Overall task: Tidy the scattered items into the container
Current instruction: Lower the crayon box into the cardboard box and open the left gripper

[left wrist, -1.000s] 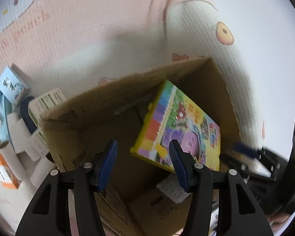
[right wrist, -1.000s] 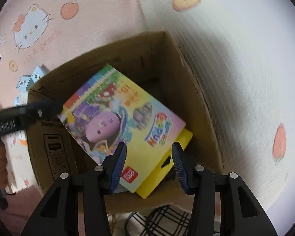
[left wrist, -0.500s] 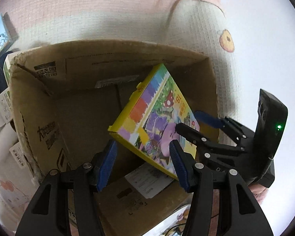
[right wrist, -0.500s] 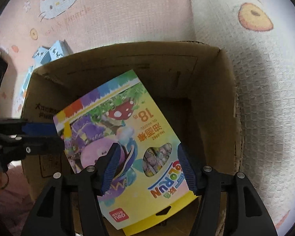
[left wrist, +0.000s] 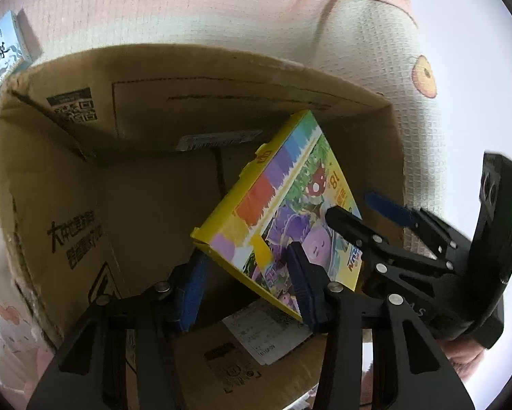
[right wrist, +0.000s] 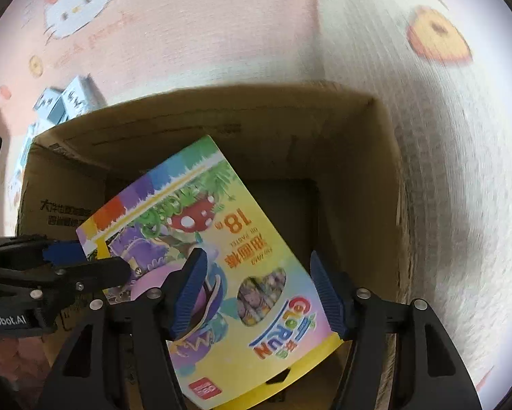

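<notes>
Cardboard box (left wrist: pixel 68 205) sat on a pink cartoon-print mat (right wrist: pixel 187 51), top open, and the yellow oil pastel box (right wrist: pixel 242 273) was tilted inside it, one corner up near the far wall and the rest sloping down toward the near right side. Left tool (left wrist: pixel 245 283) hovered over the near edge of the carton with its blue pads (left wrist: pixel 192 287) spread fairly wide, lower corner of the pastel box sitting between them, and I honestly couldn't tell if either pad was touching it. Right tool (right wrist: pixel 259 294) was also spread wide, its fingers either side of the pastel box's near end, so nothing looked clamped; contact there was hard to judge too. From the left wrist view, the right tool reached in from the right with one black finger lying over the printed face. A white shipping label (left wrist: pixel 266 331) was stuck on the carton's near flap. Outside the carton on the left lay a few small blue-and-white boxes (right wrist: pixel 63 102) on the mat.
</notes>
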A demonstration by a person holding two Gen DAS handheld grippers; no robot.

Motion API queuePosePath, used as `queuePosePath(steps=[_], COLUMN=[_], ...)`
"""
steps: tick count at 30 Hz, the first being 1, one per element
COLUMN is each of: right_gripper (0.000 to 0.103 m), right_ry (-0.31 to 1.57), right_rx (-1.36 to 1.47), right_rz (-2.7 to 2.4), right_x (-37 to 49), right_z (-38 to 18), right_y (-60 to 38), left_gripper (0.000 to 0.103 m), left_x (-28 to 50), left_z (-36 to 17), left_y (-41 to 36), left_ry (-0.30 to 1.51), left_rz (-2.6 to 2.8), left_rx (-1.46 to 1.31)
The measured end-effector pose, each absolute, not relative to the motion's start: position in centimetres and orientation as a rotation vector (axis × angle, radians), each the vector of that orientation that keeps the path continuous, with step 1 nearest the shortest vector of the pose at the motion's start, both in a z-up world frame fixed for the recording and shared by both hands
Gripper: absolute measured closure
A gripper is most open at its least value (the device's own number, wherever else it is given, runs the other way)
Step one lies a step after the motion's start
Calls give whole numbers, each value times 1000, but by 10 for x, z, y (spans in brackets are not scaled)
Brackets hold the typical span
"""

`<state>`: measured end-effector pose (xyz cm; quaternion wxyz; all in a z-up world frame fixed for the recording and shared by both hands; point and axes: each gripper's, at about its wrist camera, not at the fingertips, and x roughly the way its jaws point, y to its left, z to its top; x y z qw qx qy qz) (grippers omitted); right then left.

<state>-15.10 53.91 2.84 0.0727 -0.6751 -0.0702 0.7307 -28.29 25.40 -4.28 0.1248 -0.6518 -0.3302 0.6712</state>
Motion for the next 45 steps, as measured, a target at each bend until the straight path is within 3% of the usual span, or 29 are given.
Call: queuePosePath(steps=[14, 18, 20, 22, 23, 25, 26, 29, 34, 38, 40, 45], right_gripper=[43, 43, 52, 71, 72, 72, 72, 72, 72, 72, 72, 72], right_ry=[-42, -78, -172, -218, -159, -110, -106, -68, 6, -7, -2, -49], right_rx=[-1897, -1914, -1983, -2068, -2096, -2026, -1979, -1952, -1954, -1964, -1946, -1875], right_rz=[2093, 1998, 1862, 1704, 1713, 1803, 1829, 1868, 1819, 1789, 1778, 1753], right_x=[-118, -121, -122, -118, -116, -117, -118, -119, -105, -102, -103, -101], right_z=[19, -1, -23, -50, -51, -34, -25, -13, -46, -38, -34, -20], right_y=[546, 543, 542, 544, 546, 547, 549, 554, 513, 519, 518, 520], left_gripper=[52, 56, 57, 57, 65, 70, 76, 77, 77, 67, 66, 62], left_x=[-282, -282, -281, -284, -286, -290, -292, -295, -299, -301, -299, -292], left_z=[-48, -41, -41, -46, -53, -62, -65, -62, -64, -75, -77, -91], left_y=[275, 295, 306, 315, 321, 331, 334, 337, 330, 309, 314, 338], left_ry=[-865, -777, -681, -615, -593, -534, -533, -573, -509, -470, -510, -411], left_rz=[1994, 2057, 2114, 2139, 2106, 2099, 2100, 2114, 2110, 2057, 2011, 1983], left_rx=[-1932, -1921, -1933, -1971, -2015, -2064, -2059, -2037, -2076, -2157, -2194, -2238])
